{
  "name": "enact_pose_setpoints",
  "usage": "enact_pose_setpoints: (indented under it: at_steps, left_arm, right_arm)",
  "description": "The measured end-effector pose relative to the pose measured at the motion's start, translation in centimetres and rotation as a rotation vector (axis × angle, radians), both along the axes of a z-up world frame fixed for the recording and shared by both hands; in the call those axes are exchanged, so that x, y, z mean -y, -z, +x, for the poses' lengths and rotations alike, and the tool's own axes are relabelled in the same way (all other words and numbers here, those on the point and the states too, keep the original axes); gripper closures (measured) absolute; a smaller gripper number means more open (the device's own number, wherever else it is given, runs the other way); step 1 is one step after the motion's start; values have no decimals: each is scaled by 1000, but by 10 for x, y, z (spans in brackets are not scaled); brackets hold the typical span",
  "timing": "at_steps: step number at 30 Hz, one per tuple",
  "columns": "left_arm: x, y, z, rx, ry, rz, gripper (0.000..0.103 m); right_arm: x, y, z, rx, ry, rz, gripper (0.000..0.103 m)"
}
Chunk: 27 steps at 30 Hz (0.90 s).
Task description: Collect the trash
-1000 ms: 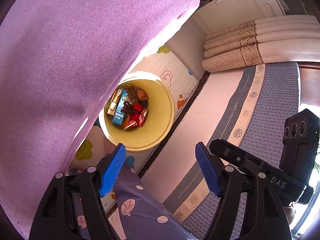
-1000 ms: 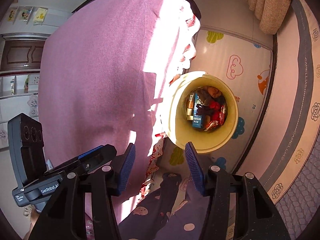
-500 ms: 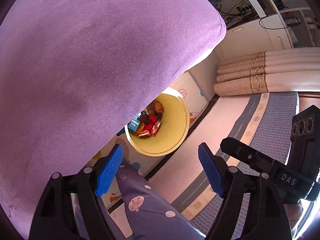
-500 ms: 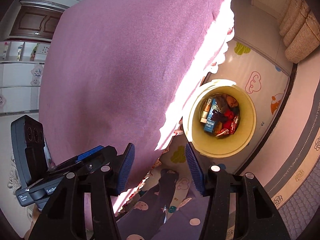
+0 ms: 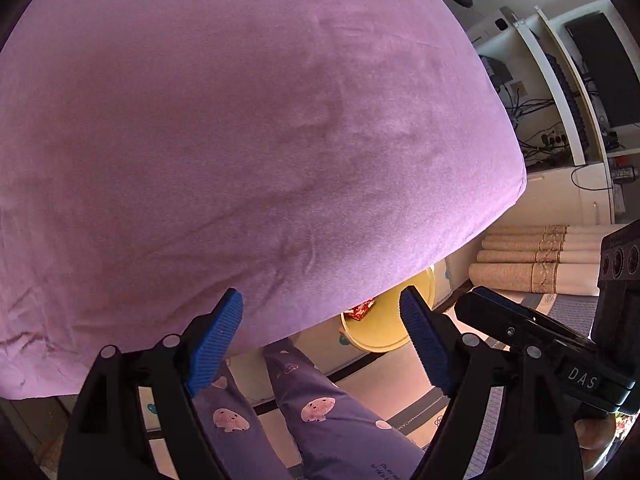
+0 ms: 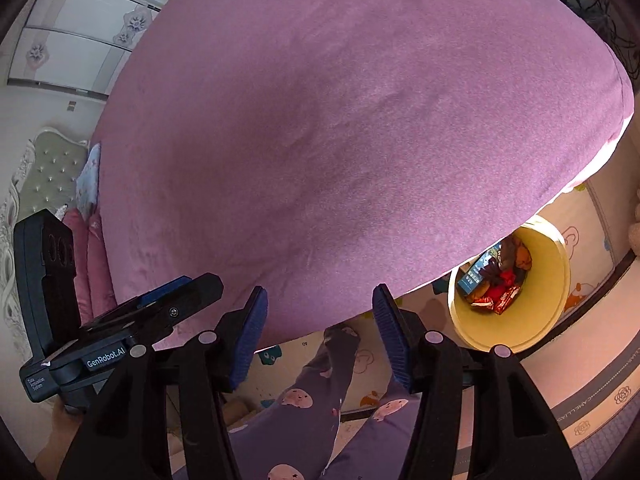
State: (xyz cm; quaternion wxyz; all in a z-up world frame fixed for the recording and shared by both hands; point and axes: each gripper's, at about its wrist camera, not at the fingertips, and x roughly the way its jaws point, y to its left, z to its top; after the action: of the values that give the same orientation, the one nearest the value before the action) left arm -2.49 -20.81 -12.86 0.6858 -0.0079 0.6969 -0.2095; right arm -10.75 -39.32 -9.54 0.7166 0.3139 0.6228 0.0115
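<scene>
Right wrist view: right gripper (image 6: 318, 330) stood open and empty above the purple-sheeted bed (image 6: 340, 120); a yellow trash bin (image 6: 556, 300) holding a blue carton (image 6: 478, 274) and red wrappers (image 6: 500, 300) sat on the play mat (image 6: 588, 220) at the bed's edge. Left wrist view: left gripper (image 5: 320, 344), jaws just widened with nothing between them, faced the same bed (image 5: 240, 140), the bin (image 5: 384, 328) partly hidden behind it, near the person's patterned trouser legs (image 5: 320, 408).
</scene>
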Motion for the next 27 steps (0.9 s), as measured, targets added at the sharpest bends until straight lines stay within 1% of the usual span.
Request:
enact_pose_setpoints:
  at_steps: [3, 8, 11, 14, 16, 18, 19, 20, 24, 27]
  left_arm:
    - [-32, -8, 3, 21, -59, 10, 22]
    - [-72, -16, 3, 26, -143, 16, 22]
    - [-91, -24, 4, 31, -183, 9, 22]
    - [-103, -38, 3, 64, -203, 7, 21]
    - [-109, -53, 2, 106, -215, 5, 18]
    - [-117, -72, 0, 166, -230, 21, 16]
    - [-120, -82, -1, 199, -236, 28, 14]
    - [-123, -92, -1, 229, -241, 35, 12]
    - [-135, -132, -3, 334, -267, 52, 9]
    - [-144, -158, -6, 389, -292, 75, 7]
  right_arm:
    - [-25, -6, 19, 11, -56, 0, 48]
    - [-56, -16, 40, 26, -136, -10, 48]
    - [-70, -25, 45, 38, -170, -29, 48]
    - [-82, -40, 45, 62, -201, -44, 48]
    - [-90, -53, 47, 79, -217, -52, 41]
    - [-96, -68, 46, 94, -217, -70, 38]
    - [-99, -75, 46, 109, -219, -72, 35]
    - [-102, -83, 46, 124, -222, -80, 35]
    - [-112, -115, 49, 196, -224, -109, 29]
    - [-113, -136, 50, 249, -209, -152, 25]
